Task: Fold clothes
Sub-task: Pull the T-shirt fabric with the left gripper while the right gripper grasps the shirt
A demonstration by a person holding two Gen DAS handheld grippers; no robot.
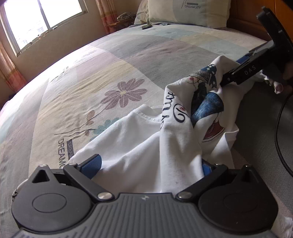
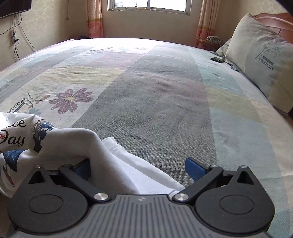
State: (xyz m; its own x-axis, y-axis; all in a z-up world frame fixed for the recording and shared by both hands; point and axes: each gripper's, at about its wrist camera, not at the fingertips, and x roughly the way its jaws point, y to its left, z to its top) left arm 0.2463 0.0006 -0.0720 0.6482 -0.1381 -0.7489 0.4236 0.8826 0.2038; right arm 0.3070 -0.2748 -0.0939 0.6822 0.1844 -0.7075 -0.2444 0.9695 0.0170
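A white T-shirt (image 1: 139, 142) with a blue and red print and black script lies crumpled on the patchwork bed sheet (image 1: 113, 60). My left gripper (image 1: 149, 165) is open, its blue pads (image 1: 91, 164) wide apart with shirt cloth bunched between them. In the left wrist view my right gripper (image 1: 236, 71) stands at the shirt's far right end, with cloth draped over it. In the right wrist view the right gripper (image 2: 138, 169) is open too. A fold of the shirt (image 2: 77, 139) lies across its left finger, and its right pad (image 2: 194, 168) is bare.
A pillow (image 2: 260, 60) leans on the wooden headboard, with a small dark object (image 2: 217, 59) on the sheet beside it. A window (image 2: 148, 4) and curtains are behind the bed. A hand (image 1: 280, 86) holds the right gripper; a black cable (image 1: 280, 128) hangs nearby.
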